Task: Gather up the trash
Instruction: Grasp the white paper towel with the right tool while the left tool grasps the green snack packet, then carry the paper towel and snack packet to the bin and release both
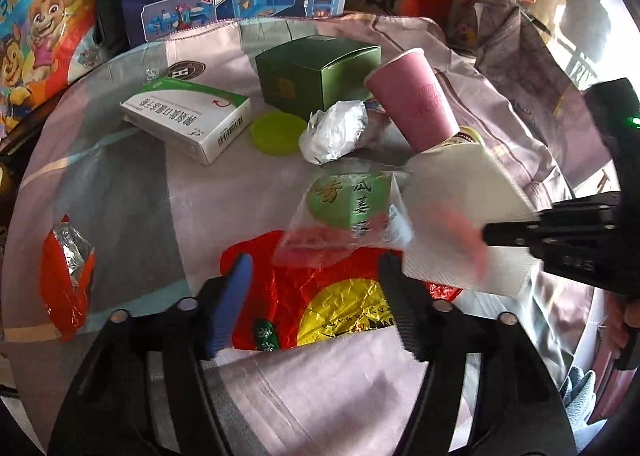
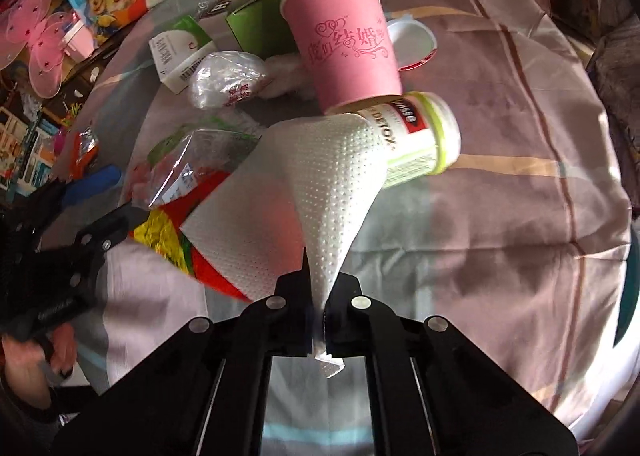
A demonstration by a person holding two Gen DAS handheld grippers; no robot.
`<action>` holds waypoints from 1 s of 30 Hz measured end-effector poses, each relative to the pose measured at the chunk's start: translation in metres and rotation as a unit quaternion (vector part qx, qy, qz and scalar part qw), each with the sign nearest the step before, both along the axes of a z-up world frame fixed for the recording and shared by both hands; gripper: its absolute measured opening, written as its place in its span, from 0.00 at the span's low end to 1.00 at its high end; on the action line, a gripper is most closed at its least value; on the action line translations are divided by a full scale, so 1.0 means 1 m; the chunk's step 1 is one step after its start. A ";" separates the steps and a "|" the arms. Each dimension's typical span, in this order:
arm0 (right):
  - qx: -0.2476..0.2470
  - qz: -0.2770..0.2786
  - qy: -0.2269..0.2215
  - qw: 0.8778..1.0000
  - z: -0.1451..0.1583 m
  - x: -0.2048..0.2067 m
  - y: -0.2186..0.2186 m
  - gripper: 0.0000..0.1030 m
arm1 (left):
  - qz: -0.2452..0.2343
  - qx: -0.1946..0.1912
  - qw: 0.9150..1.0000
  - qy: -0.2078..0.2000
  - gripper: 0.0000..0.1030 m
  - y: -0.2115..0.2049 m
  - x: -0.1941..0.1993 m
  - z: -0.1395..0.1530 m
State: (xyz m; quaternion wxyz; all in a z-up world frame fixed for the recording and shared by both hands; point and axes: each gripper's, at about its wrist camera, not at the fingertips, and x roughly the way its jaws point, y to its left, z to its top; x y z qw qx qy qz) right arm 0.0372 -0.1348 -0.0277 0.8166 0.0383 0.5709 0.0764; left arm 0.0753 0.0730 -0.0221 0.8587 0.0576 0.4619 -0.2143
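1. Fingers of the right gripper [image 2: 318, 320] were pinched tight on one corner of the white paper napkin [image 2: 320, 192]; the rest of the sheet fanned out ahead of the jaws, its far end draped against the toppled white bottle [image 2: 420, 140] and just under the pink paper cup [image 2: 344, 48].
2. Left gripper [image 1: 312, 296] stood wide apart w/ nothing between the pads, hovering over the red-and-yellow foil wrapper [image 1: 320, 296] on the cloth-covered table [image 2: 500, 176]; its blue-padded finger [image 1: 230, 304] sat at the wrapper's left edge.
3. Napkin is limp & light, so a corner pinch should hold, but I'd lift slowly: a fast pull could drag the bottle or tip the cup leaning on it.
4. Best approach, imo: draw the napkin up & back toward the holder, away from the cup, until the far end hangs free.
5. Clear plastic bag [image 1: 344, 224] lay just beside the napkin, partly over a green label; watch that it doesn't cling and ride along.
6. Left side could then close on the foil wrapper, pressing down a bit since flat foil gives little edge to bite.
7. Other trash was untouched: green box [image 1: 312, 72], white-green carton [image 1: 188, 120], crumpled white wad [image 1: 336, 132], yellow-green lid [image 1: 276, 132], small red wrapper [image 1: 66, 280]. Task looked early.
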 end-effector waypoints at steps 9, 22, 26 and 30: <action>-0.015 -0.021 -0.013 1.000 0.013 -0.027 -0.045 0.04 | -0.027 0.059 0.997 -0.029 0.94 -0.042 0.005 0.005; -0.016 -0.056 -0.015 0.998 0.007 -0.024 -0.086 0.04 | -0.031 0.057 0.998 -0.006 0.61 -0.056 0.055 -0.015; -0.012 -0.061 -0.018 0.998 0.004 -0.021 -0.089 0.04 | -0.045 0.045 0.998 -0.005 0.30 -0.062 0.050 -0.017; -0.006 -0.060 -0.018 0.998 0.002 -0.021 -0.089 0.04 | -0.049 0.031 0.998 -0.005 0.21 -0.063 0.042 -0.011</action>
